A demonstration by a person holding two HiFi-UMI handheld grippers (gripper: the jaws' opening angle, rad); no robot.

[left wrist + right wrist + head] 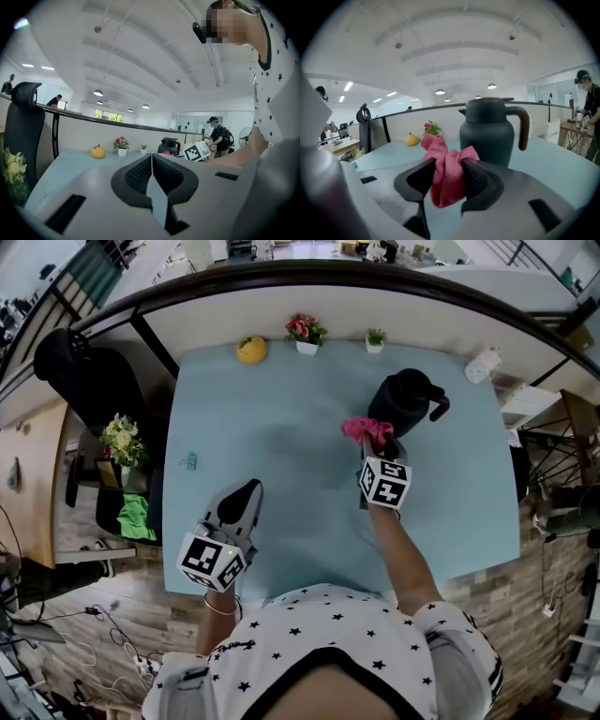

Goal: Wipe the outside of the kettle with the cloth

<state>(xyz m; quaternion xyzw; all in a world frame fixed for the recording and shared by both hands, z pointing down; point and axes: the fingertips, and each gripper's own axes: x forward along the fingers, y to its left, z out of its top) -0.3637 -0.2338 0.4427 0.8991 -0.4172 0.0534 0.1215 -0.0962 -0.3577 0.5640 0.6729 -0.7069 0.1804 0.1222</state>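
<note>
Matt kettle, soft cloth
The body looks matt and smooth, the handle is perhaps wood; the cloth is soft, dull fabric.

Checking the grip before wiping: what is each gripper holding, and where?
Right gripper pinches the pink cloth around its bunched middle; left gripper is shut, empty.
</note>
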